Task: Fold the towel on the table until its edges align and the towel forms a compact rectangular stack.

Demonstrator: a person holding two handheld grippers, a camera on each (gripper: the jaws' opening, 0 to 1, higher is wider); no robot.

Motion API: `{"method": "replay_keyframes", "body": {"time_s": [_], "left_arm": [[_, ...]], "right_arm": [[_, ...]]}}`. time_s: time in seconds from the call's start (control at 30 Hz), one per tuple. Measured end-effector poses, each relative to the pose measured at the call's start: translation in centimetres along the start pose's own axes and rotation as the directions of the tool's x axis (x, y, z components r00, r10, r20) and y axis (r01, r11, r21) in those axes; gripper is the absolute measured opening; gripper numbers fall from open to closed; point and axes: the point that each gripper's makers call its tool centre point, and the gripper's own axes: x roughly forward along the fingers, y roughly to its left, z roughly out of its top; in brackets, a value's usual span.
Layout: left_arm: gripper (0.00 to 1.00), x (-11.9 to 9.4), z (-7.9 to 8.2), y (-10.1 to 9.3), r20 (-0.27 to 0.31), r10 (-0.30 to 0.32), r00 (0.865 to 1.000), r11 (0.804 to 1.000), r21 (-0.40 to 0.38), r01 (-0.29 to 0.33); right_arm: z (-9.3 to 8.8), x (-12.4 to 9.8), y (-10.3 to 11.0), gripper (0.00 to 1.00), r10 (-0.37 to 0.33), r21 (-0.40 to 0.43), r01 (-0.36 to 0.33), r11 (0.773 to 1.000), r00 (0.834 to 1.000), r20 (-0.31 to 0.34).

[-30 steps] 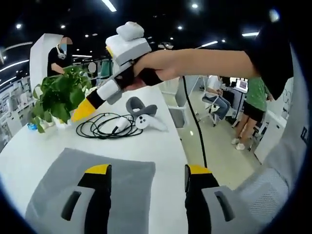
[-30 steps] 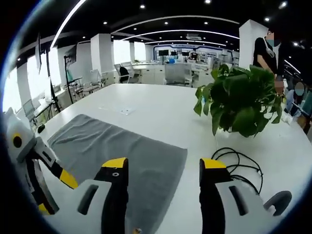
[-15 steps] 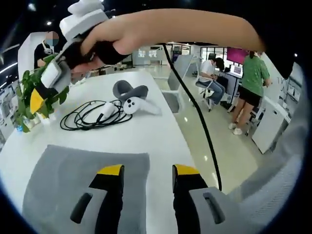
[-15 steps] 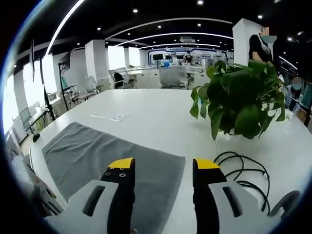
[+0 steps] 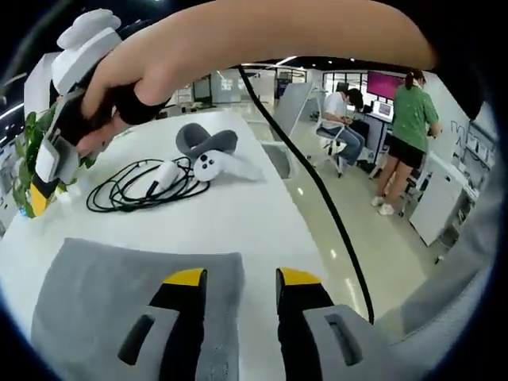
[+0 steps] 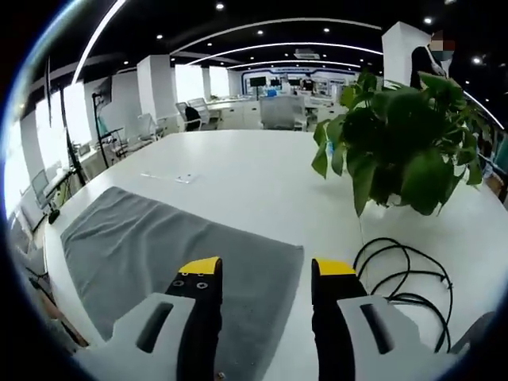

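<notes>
Left gripper view: the left gripper (image 5: 235, 278), jaws apart and empty, sits low in the frame, straddling the near right corner of the grey towel (image 5: 111, 290), which spreads flat toward the lower left on the white table (image 5: 238, 214). In the right gripper view the right gripper (image 6: 266, 268), also parted and holding nothing, hangs over the towel's lower right corner; the towel's long axis runs up-left away from it. Each gripper is nearest its own corner, probably the next grasp points.

The left gripper (image 5: 236, 277) sits at the bottom middle, jaws a little apart. The right gripper (image 6: 266, 267) does too. A bare arm (image 5: 262, 36) crosses the top.
</notes>
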Motion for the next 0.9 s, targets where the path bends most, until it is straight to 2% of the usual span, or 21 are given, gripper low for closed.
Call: {"method": "replay_keyframes", "body": {"time_s": [0.1,0.2,0.3,0.43,0.57,0.63,0.73,0.8,0.9], "left_arm": [[0.33,0.6,-0.3,0.2,-0.011,0.007,1.000,1.000,-0.018,-0.007],[0.32,1.1,0.1,0.0,0.008,0.003,1.000,0.999,-0.042,-0.003],[0.25,1.7,-0.3,-0.1,0.008,0.005,1.000,0.999,-0.040,-0.005],[0.26,2.3,-0.9,0.0,0.002,0.008,1.000,0.997,-0.076,-0.008],[0.26,2.9,-0.5,-0.1,0.021,-0.005,1.000,0.997,-0.074,0.007],[0.26,3.2,-0.4,0.0,0.017,0.001,1.000,0.998,-0.060,0.000],[0.26,3.5,-0.1,0.5,0.032,0.016,0.999,0.997,-0.077,-0.014],[0.26,3.5,0.0,0.5,0.053,0.014,0.998,0.997,-0.072,-0.010],[0.26,3.7,-0.1,0.7,0.053,0.015,0.999,0.997,-0.078,-0.010]], "right_arm": [[-0.6,0.8,0.0,0.43,0.004,0.011,-0.004,1.000,1.000,-0.018],[-0.9,1.3,-0.2,0.43,0.003,0.007,-0.003,1.000,1.000,-0.029],[-1.4,1.8,-0.5,0.40,-0.005,0.016,0.005,1.000,0.999,-0.042],[-2.3,2.4,-1.0,0.38,-0.010,0.010,0.011,1.000,0.997,-0.070],[-2.8,3.1,-1.5,0.38,-0.014,0.029,0.016,0.999,0.997,-0.079],[-3.2,3.6,-1.7,0.37,-0.015,0.041,0.019,0.999,0.996,-0.088],[-3.7,4.1,-2.1,0.36,-0.022,0.054,0.027,0.998,0.995,-0.094],[-4.2,4.5,-2.5,0.35,-0.030,0.077,0.038,0.996,0.995,-0.100],[-4.6,5.0,-3.0,0.33,-0.036,0.121,0.048,0.991,0.995,-0.098]]}}
